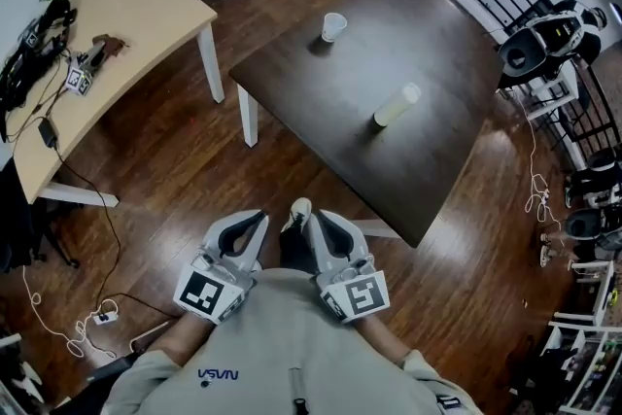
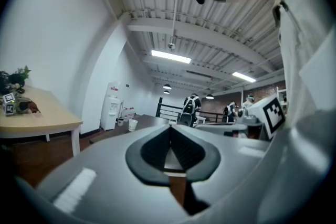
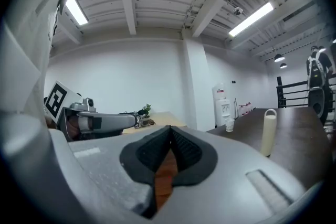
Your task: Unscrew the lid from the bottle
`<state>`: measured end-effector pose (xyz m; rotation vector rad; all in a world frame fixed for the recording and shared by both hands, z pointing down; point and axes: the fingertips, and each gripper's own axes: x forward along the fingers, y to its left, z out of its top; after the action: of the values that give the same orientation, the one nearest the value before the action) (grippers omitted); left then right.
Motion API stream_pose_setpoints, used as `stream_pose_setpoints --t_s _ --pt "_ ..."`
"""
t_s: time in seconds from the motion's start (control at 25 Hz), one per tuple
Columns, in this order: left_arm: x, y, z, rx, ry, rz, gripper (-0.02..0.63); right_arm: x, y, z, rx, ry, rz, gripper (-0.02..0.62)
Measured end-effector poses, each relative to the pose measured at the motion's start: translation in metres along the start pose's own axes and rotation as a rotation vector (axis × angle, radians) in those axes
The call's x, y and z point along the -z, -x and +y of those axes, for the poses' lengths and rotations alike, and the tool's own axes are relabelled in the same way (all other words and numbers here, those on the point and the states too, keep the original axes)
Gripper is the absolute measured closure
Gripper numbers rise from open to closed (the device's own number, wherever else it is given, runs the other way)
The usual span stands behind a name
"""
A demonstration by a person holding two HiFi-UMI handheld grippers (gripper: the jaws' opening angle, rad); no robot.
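Step in hand: approach only, unscrewing not begun, lid on.
- Tall pale-cream cylindrical plastic bottle [image 1: 392, 110] with white lid [image 1: 411, 93] stands upright on dark brown wooden tabletop [image 1: 321, 102], well apart from both grippers.
- White paper cup [image 1: 333, 26] on same tabletop, apart from bottle.
- Left gripper [image 1: 257, 224] and right gripper [image 1: 315, 223] side by side near person's chest, short of tabletop edge.
- Both clenched: jaws pressed together, nothing between them, touching nothing.

Next move, by judgement: carry both to bottle and spread jaws. One clamps body, other takes lid to twist.
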<state>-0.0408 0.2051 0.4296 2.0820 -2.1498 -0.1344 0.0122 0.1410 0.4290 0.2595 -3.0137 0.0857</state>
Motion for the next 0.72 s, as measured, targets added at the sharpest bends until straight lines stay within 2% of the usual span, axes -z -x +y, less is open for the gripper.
stream_pose_setpoints --t_s 0.16,0.32,0.44,0.72 --pt "0.003 -0.033 0.023 -0.014 -0.019 0.035 0.604 0.001 -0.030 -0.032 0.010 -0.030 -0.025 0.597" --pt "-0.005 -0.084 0.041 -0.010 -0.045 0.054 0.604 0.010 -0.051 -0.087 0.042 -0.047 -0.007 0.595" --pt "-0.014 -0.127 0.046 0.031 -0.069 0.060 0.604 0.015 -0.063 -0.133 0.086 -0.056 0.001 0.586" --pt "-0.014 -0.234 0.043 0.176 -0.089 0.074 0.603 0.047 -0.072 -0.229 0.224 -0.060 0.060 0.485"
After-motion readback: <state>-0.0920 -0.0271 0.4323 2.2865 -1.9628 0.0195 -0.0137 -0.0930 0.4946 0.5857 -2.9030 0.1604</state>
